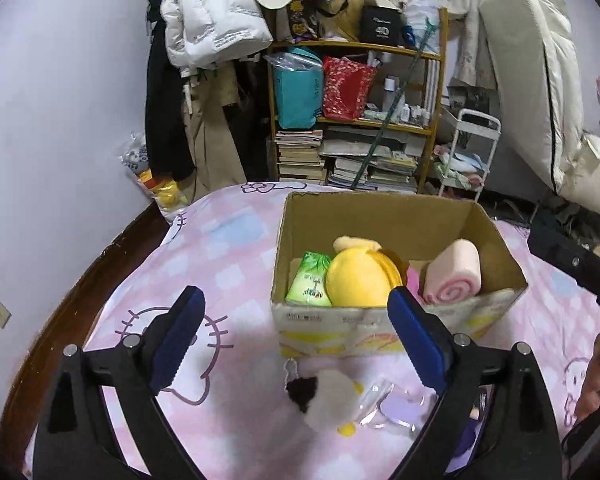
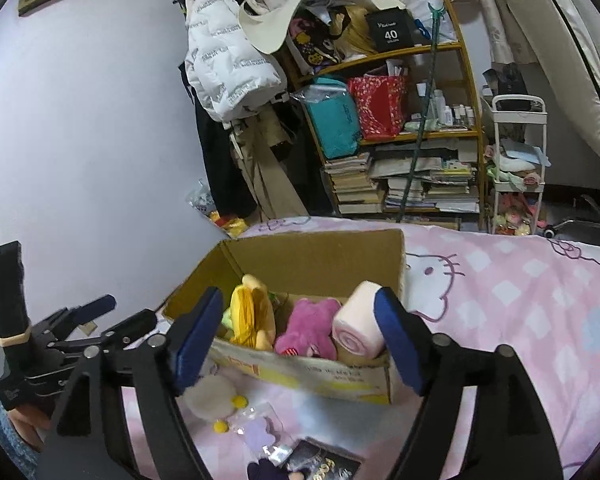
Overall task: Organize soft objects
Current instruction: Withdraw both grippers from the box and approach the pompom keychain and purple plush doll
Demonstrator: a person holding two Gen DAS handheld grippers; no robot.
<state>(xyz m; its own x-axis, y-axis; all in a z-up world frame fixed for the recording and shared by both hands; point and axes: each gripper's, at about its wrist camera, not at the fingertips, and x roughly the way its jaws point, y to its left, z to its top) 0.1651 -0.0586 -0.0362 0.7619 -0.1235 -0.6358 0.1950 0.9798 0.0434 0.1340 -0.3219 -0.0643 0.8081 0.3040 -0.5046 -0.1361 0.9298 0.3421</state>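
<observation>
A: Hovering with both tongs wide and holding nothing: left tongs [image 1: 296,336], then right tongs [image 2: 300,344]. What's remaining?

B: The cardboard box [image 1: 380,328] is already holding the yellow plush [image 1: 358,278] and pink roll [image 1: 454,274]. The small white plush [image 1: 324,400] is lying on the bed [image 1: 220,248] just before it.

A: I'm suggesting pinching its body, not the chain.

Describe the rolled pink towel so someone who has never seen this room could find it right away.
Start at the open cardboard box on the pink bedspread. The rolled towel leans in its right-hand end, beside a magenta plush. It alone is a pale pink cylinder with a spiral swirl on its end.
</observation>
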